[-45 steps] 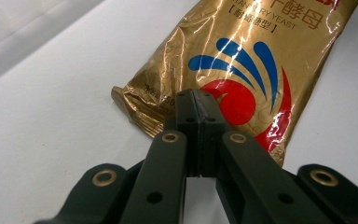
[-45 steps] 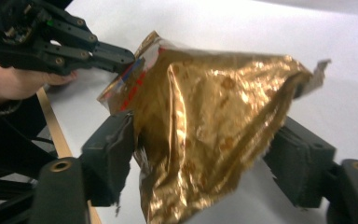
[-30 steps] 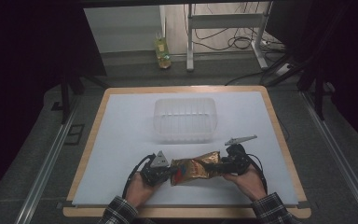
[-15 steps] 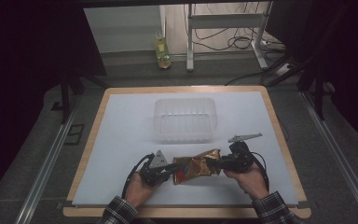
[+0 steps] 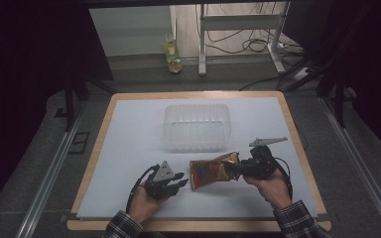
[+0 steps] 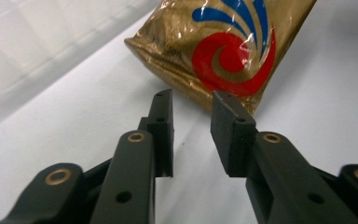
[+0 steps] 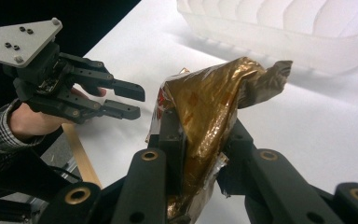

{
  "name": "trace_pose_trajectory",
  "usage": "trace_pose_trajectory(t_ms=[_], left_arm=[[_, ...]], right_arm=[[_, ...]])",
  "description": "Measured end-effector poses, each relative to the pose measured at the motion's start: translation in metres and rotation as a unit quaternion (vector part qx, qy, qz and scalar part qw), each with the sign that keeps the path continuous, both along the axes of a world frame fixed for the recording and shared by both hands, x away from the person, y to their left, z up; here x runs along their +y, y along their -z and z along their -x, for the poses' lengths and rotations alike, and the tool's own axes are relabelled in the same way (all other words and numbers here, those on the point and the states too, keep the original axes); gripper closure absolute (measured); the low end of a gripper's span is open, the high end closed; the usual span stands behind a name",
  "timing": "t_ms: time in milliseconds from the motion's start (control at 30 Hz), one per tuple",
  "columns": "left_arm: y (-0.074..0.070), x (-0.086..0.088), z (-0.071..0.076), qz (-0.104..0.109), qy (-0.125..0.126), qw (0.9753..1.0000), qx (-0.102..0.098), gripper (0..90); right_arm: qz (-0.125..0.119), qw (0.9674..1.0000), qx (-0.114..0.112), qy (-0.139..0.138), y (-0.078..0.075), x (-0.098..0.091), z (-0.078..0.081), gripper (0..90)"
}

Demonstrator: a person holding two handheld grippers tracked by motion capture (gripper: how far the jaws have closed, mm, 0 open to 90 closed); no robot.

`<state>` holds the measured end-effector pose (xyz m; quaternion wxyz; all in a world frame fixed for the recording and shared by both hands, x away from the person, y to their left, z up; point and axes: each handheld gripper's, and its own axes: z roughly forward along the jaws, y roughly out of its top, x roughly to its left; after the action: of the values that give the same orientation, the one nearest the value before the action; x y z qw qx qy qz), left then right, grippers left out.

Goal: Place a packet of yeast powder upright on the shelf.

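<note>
A crumpled gold foil bag (image 5: pixel 212 170) with a red and blue swirl hangs just above the white sheet near the front. My right gripper (image 5: pixel 234 171) is shut on its right end, and in the right gripper view the foil (image 7: pixel 212 93) is pinched between the jaws. My left gripper (image 5: pixel 182 184) lies a little to the left of the bag, apart from it. Its jaws have just been opening, and nothing is between them (image 6: pixel 191 100); the bag (image 6: pixel 235 44) lies just beyond the tips. The right gripper view also shows the left gripper (image 7: pixel 138 103) open.
A clear plastic tub (image 5: pixel 197 126) stands behind the bag at the middle of the white sheet (image 5: pixel 129 134), which lies on a wood-edged table (image 5: pixel 101 134). A yellow bottle (image 5: pixel 173 53), metal frame legs and cables are on the floor beyond.
The left gripper has let go of the bag's left end and opened. The right gripper has lifted the bag a little, so it now hangs from that grip alone.
</note>
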<state>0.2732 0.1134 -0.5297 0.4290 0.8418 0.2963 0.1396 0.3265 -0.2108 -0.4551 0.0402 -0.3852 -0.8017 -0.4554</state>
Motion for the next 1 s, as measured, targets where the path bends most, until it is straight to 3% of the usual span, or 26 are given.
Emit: trace_pose_trajectory(t_ms=[400, 1000], left_arm=[[-0.003, 0.002, 0.005, -0.006, -0.005, 0.9999, -0.015, 60.2], [-0.011, 0.011, 0.025, 0.004, -0.01, 0.9993, -0.035, 36.4]], right_arm=[[-0.008, 0.9999, -0.013, 0.004, -0.009, -0.003, 0.0, 74.3], [-0.012, 0.9993, -0.03, 0.021, -0.026, -0.005, -0.005, 74.4]])
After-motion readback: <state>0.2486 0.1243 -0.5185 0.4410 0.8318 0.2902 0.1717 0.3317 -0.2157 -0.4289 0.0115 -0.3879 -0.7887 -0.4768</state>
